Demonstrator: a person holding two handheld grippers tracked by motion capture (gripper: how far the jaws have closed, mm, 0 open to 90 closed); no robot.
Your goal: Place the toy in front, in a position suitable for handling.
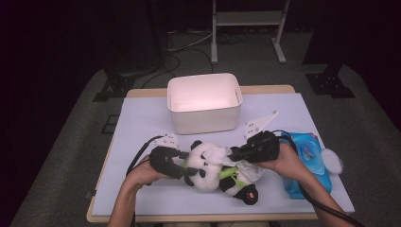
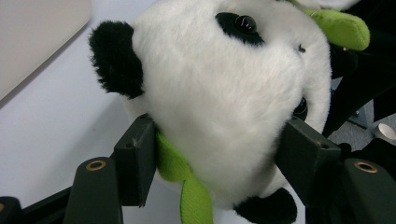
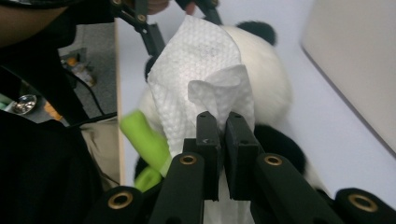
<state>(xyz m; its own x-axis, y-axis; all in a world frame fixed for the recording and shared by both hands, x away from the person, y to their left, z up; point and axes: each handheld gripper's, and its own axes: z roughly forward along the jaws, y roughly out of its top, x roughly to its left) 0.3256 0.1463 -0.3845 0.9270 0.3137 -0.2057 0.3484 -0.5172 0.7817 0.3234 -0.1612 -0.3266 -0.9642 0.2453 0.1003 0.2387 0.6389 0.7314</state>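
I have the panda (image 1: 215, 171) lying on the desk (image 1: 142, 123), in front of the white bin (image 1: 204, 101). My left hand-held gripper (image 2: 219, 154) has its jaws on either side of the panda's head, pads against the fur, steadying it. My right hand-held gripper (image 3: 222, 140) is clamped tight on a wipe (image 3: 201, 70), which drapes over the panda's body. The wipe pack (image 1: 307, 161) sits just beside my right hand. I judge the wiping is under way: wipe drawn and on the toy, but the cleaning is unfinished, and the wipe is not yet put away.
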